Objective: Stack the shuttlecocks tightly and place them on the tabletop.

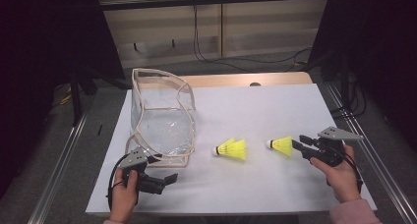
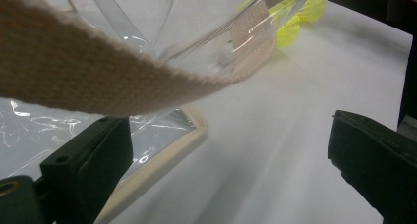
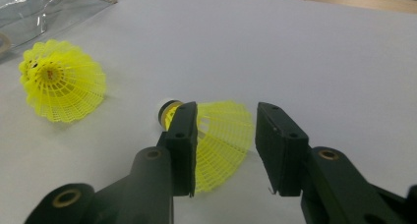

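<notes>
Starting at the left, my left gripper (image 1: 169,178) rested low on the white table (image 1: 275,111) beside the clear bag (image 1: 162,118), its jaws wide apart with nothing between them; the bag's woven strap (image 2: 74,71) hung just in front of them. Near the bag's right side lay a pair of nested yellow shuttlecocks (image 1: 232,149), untouched. Farther right, my right gripper (image 3: 223,150) straddled the skirt of another yellow shuttlecock (image 3: 221,140), which lay on its side on the table, cork toward the bag. One pad seemed to brush the skirt, but the jaws stood parted, not pinching. I judged this the pickup step; next I would need to close gently on the soft skirt, then carry it left to the bag.
</notes>
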{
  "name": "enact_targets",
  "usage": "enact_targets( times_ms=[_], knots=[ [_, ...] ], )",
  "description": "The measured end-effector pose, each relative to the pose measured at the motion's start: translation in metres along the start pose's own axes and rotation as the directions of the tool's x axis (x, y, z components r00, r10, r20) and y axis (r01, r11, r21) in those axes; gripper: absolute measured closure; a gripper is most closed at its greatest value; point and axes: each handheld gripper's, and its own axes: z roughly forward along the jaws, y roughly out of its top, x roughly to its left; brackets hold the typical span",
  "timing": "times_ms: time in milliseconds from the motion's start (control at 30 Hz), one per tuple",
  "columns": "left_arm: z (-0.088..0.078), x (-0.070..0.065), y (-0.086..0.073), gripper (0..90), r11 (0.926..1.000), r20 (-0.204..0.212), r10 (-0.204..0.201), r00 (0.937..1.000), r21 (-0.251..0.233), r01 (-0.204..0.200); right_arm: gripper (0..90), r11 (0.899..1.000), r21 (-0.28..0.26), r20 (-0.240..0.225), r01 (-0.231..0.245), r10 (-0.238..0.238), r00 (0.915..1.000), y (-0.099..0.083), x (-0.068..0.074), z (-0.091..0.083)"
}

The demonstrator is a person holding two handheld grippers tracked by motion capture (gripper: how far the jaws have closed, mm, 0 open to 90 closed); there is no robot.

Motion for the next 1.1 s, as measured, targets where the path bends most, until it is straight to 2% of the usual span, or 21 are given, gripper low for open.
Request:
enact_targets(
  times_ms=[300,767,833,933,1100],
  knots=[
    [0.000,0.000,0.000,3.0,1.0000,-0.002,0.003,1.0000,-0.006,-0.003,45.3,1.000,0.013,-0.033,0.002,-0.001,0.9994,-0.001,0.006,0.008],
    [0.000,0.000,0.000,2.9,1.0000,-0.003,0.002,1.0000,-0.005,-0.002,30.1,1.000,0.019,-0.044,-0.012,0.012,0.9990,-0.006,0.008,0.016],
    [0.000,0.000,0.000,2.9,1.0000,-0.003,0.002,1.0000,-0.005,-0.002,26.6,0.999,0.018,-0.052,-0.026,0.027,0.9983,-0.006,0.009,0.018],
    [0.001,0.000,0.000,2.8,1.0000,-0.002,0.004,1.0000,-0.005,-0.004,23.2,1.000,0.023,-0.049,-0.013,0.015,0.9987,-0.007,0.011,0.020],
    [0.000,0.000,0.000,2.8,1.0000,-0.001,0.002,1.0000,-0.009,-0.002,18.5,0.999,0.035,-0.051,-0.032,0.033,0.9982,-0.010,0.011,0.024]
  ],
)
